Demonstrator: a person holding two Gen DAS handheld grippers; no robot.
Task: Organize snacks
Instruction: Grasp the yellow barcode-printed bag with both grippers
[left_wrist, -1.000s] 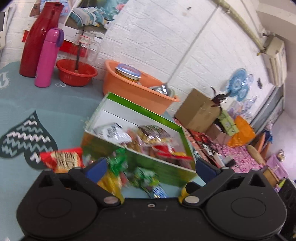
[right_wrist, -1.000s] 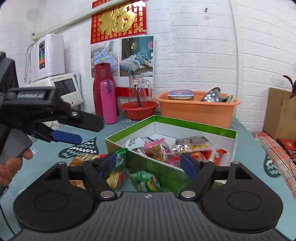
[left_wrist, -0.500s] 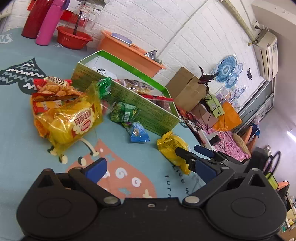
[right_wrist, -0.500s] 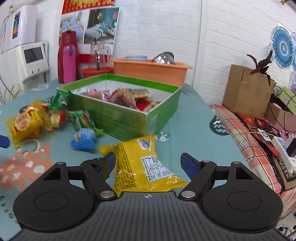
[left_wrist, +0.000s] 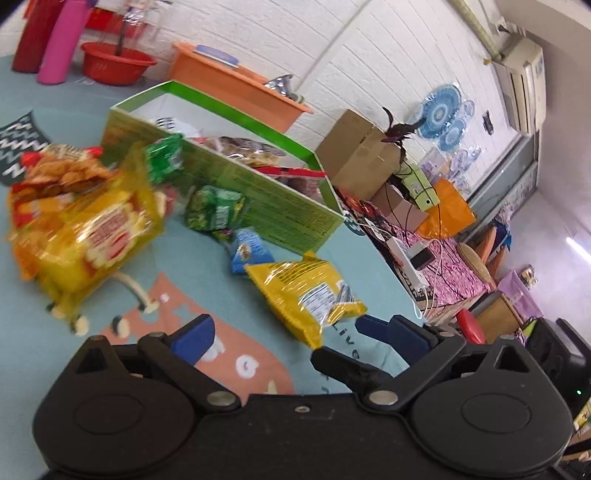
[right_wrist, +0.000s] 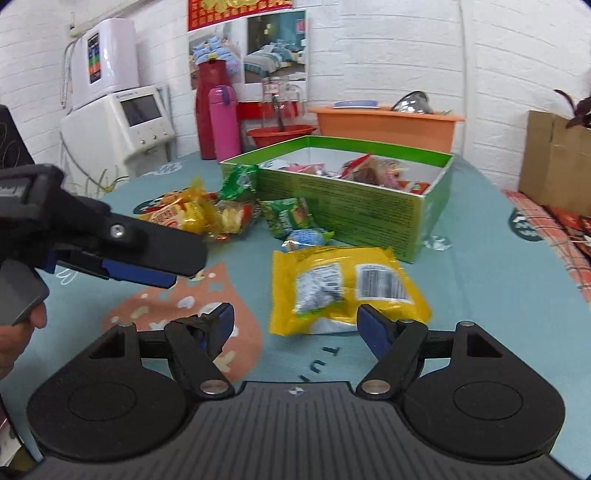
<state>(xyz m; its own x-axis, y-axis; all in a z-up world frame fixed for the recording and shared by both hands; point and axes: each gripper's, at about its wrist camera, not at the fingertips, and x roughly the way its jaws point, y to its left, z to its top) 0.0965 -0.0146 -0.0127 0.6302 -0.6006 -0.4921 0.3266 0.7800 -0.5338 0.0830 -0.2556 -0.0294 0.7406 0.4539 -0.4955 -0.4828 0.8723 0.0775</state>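
Note:
A green box (right_wrist: 354, 210) (left_wrist: 240, 192) holds several snack packs. A yellow bag (right_wrist: 343, 288) (left_wrist: 306, 291) lies label up on the teal cloth in front of it. A small blue pack (right_wrist: 308, 236) (left_wrist: 249, 249), green packs (right_wrist: 286, 216) (left_wrist: 216, 212) and a yellow-red bag (left_wrist: 88, 236) (right_wrist: 184, 214) lie loose to the left. My right gripper (right_wrist: 295, 328) is open, just short of the yellow bag's near edge. My left gripper (left_wrist: 295, 332) is open and empty; it also shows in the right wrist view (right_wrist: 147, 266).
Behind the box stand an orange tub (right_wrist: 384, 125), a red bowl (right_wrist: 280, 134), a pink bottle (right_wrist: 223, 122) and a red flask (right_wrist: 207, 110). A cardboard box (right_wrist: 554, 158) stands at the right. The table's right edge drops to a cluttered floor (left_wrist: 443, 266).
Both grippers pulled back from the green box toward the table's near side. The yellow bag now lies just ahead of my right gripper, and my left gripper is back in the right view.

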